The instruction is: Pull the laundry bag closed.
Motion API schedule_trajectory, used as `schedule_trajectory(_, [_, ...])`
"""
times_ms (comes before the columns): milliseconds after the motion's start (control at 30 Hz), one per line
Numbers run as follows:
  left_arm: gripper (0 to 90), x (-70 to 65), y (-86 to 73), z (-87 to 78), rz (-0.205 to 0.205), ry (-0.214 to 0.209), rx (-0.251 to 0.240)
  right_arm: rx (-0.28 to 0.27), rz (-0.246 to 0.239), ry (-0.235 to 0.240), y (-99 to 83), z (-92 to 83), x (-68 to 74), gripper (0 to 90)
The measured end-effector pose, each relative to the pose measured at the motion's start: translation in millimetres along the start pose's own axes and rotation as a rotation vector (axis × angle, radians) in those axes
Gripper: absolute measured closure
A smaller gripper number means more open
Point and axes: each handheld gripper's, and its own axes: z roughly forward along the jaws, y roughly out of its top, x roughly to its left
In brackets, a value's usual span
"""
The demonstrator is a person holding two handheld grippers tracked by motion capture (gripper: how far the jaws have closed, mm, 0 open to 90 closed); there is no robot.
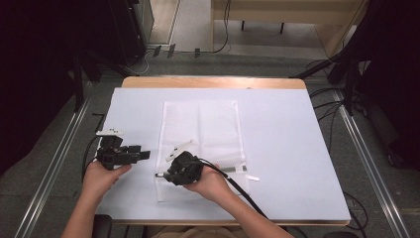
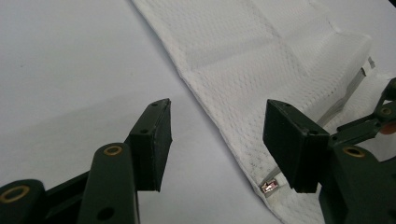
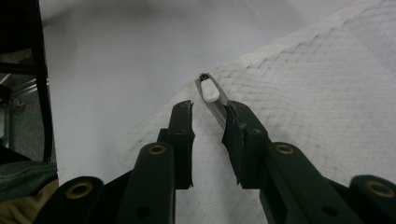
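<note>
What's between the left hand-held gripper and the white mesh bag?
Nothing: in the high view, just bare pale table cover separates the left hand-held gripper from the white mesh bag; the left gripper view shows its edge just ahead.

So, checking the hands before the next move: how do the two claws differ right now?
The left claw stands wide open over bare table beside the mesh bag; the right claw is narrowed around the bag's zipper, over the mesh. The left rests at the bag's edge; the right points at its corner. Both are black.
</note>
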Motion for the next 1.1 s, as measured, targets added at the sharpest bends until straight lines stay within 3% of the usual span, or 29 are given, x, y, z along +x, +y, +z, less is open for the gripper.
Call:
schedule_trajectory(333, [42.9, 0.7, -0.3, -1.0, -0.005, 0.001, -0.002, 0.024, 0.012, 0.017, 2.5, 22.5, -1.8, 73.8])
schedule_trajectory(800, [43.0, 4.5, -2.1, -3.0, -0.009, 0.007, -0.004, 0.024, 0.024, 0.017, 8.1, 34.0, -1.5, 77.8])
schedule_trajectory(967, [44.2, 7.1, -4.1, -5.3, -0.020, 0.004, -0.013, 0.023, 0.003, 0.011, 10.7, 38.3, 0.5, 82.1])
schedule_trajectory(1100, [45.0, 6.2, -6.3, -6.4, -0.007, 0.002, -0.008, 0.010, 0.003, 0.010, 12.4, 41.3, -1.2, 84.4])
